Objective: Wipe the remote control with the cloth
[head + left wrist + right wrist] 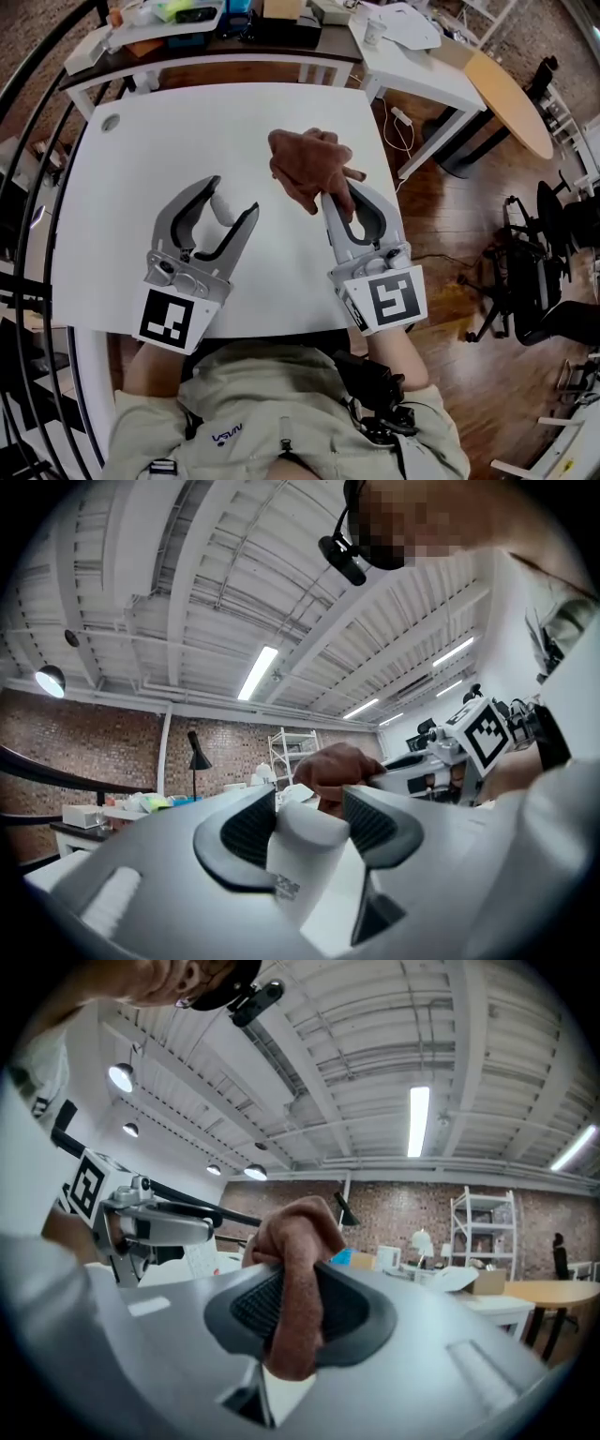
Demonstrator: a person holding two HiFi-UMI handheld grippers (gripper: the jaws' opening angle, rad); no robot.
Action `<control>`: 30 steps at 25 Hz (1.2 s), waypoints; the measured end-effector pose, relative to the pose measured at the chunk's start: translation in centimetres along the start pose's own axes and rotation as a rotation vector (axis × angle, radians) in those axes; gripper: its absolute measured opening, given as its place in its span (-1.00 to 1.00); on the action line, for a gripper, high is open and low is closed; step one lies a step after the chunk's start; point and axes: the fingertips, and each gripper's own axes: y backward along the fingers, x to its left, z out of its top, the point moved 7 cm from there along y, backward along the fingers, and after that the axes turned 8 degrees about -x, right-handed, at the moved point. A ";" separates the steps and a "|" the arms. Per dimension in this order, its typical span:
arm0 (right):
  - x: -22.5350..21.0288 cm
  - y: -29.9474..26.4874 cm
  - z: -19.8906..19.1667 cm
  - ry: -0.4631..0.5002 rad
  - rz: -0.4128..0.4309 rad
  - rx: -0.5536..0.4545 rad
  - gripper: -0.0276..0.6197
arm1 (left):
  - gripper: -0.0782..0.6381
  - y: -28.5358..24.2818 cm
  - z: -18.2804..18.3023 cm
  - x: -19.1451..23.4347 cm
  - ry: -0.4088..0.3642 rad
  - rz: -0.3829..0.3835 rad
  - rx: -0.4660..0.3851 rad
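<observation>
Above the white table (pixel 169 131), the white remote control (pixel 223 208) is clamped between the left gripper's (pixel 232 197) jaws. The bunched brown cloth (pixel 305 164) is pinched in the right gripper's (pixel 345 199) narrow jaws, near the remote control but apart from it. Wiping is judged not yet begun.

Likely an office lab, brick wall (pixel 94 752), desks (pixel 424 73), swivel chairs (pixel 539 281)

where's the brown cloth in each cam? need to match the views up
Head view: cloth bunched above centre, at the right gripper tips.
Left gripper view: cloth at centre, behind the white remote control.
Right gripper view: cloth at centre, clamped between the jaws.
Shared landmark: the right gripper, lower right in the head view, right of centre in the left gripper view, foreground in its own.
</observation>
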 end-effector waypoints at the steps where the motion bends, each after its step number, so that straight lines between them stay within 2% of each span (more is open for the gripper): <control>1: 0.2 0.0 -0.5 -0.008 0.011 0.014 -0.67 | -0.13 -0.2 -0.4 0.1 0.008 -0.001 0.019; 6: 1.0 -0.2 -2.4 -0.046 0.064 0.078 -0.67 | -0.14 -0.7 -1.4 0.0 0.047 -0.018 0.059; 9: 1.3 0.2 -3.2 -0.060 0.075 0.109 -0.67 | -0.14 -0.8 -1.0 0.3 0.118 -0.019 0.041; 15: 2.7 0.5 -2.7 -0.071 0.108 0.051 -0.67 | -0.14 -1.1 0.0 2.9 0.226 0.003 -0.013; 18: 3.9 0.4 -1.7 -0.060 0.129 -0.020 -0.67 | -0.14 -1.5 0.4 3.3 0.274 0.012 -0.020; 20: 5.2 0.3 -1.2 -0.016 0.159 -0.047 -0.67 | -0.14 -1.9 0.4 3.5 0.312 0.014 -0.021; 23: 7.7 0.8 -2.1 0.158 0.269 0.086 -0.67 | -0.14 -2.2 0.5 3.3 0.351 0.014 -0.025; 24: 8.6 0.8 -2.3 0.201 0.290 0.101 -0.67 | -0.14 -2.3 0.6 3.2 0.363 0.012 -0.026; 27: 10.3 0.1 -2.8 0.297 0.325 0.110 -0.67 | -0.14 -2.4 0.8 3.2 0.387 0.009 -0.028; 30: 10.8 -0.6 -3.8 0.349 0.342 0.169 -0.67 | -0.14 -2.3 1.0 3.4 0.391 0.010 -0.027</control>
